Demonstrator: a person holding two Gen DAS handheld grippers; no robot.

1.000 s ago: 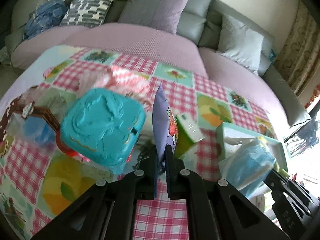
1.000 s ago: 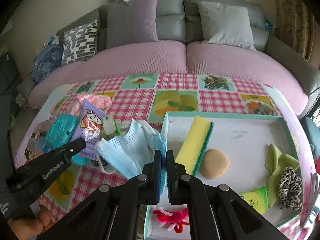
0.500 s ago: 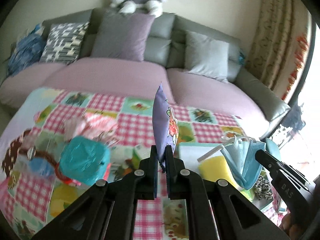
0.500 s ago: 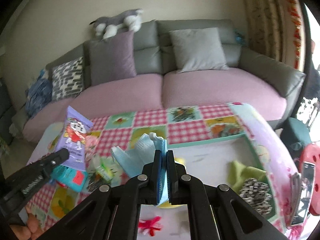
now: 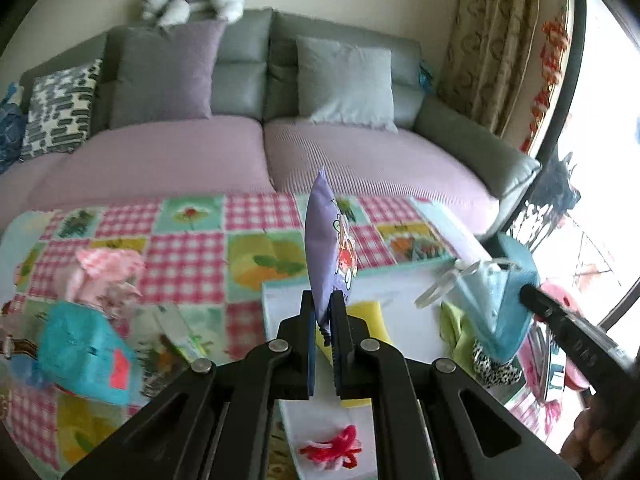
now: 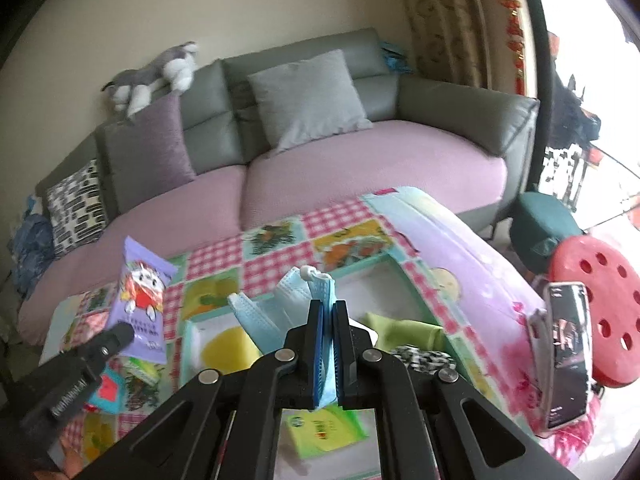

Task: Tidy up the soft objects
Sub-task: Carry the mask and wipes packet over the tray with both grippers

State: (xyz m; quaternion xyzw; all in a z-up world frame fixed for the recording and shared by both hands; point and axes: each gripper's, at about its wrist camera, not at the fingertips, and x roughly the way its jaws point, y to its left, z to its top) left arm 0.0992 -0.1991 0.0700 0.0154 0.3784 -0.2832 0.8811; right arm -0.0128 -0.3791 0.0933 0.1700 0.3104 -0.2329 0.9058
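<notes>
My left gripper (image 5: 324, 304) is shut on a purple tissue packet (image 5: 326, 248) with a cartoon print, held upright above the near left edge of the white tray (image 5: 400, 292); the packet also shows in the right wrist view (image 6: 142, 300). My right gripper (image 6: 327, 312) is shut on a blue face mask (image 6: 288, 304), held above the tray (image 6: 384, 276); the mask also shows in the left wrist view (image 5: 500, 312). The tray holds a yellow sponge (image 6: 224, 348), a green cloth (image 6: 404, 330), a spotted scrunchie (image 6: 420, 358), a green packet (image 6: 324, 430) and a red yarn piece (image 5: 334, 446).
A teal packet (image 5: 86, 354), a pink cloth (image 5: 106, 276) and a small green-white packet (image 5: 180, 332) lie on the checked tablecloth (image 5: 188, 256) left of the tray. A sofa (image 5: 256, 148) stands behind the table. A phone (image 6: 568, 356) and red stool (image 6: 604, 304) are at the right.
Both grippers have risen and swung to the right, carrying the packet and the mask over the tray. The teal packet and pink cloth stay on the cloth.
</notes>
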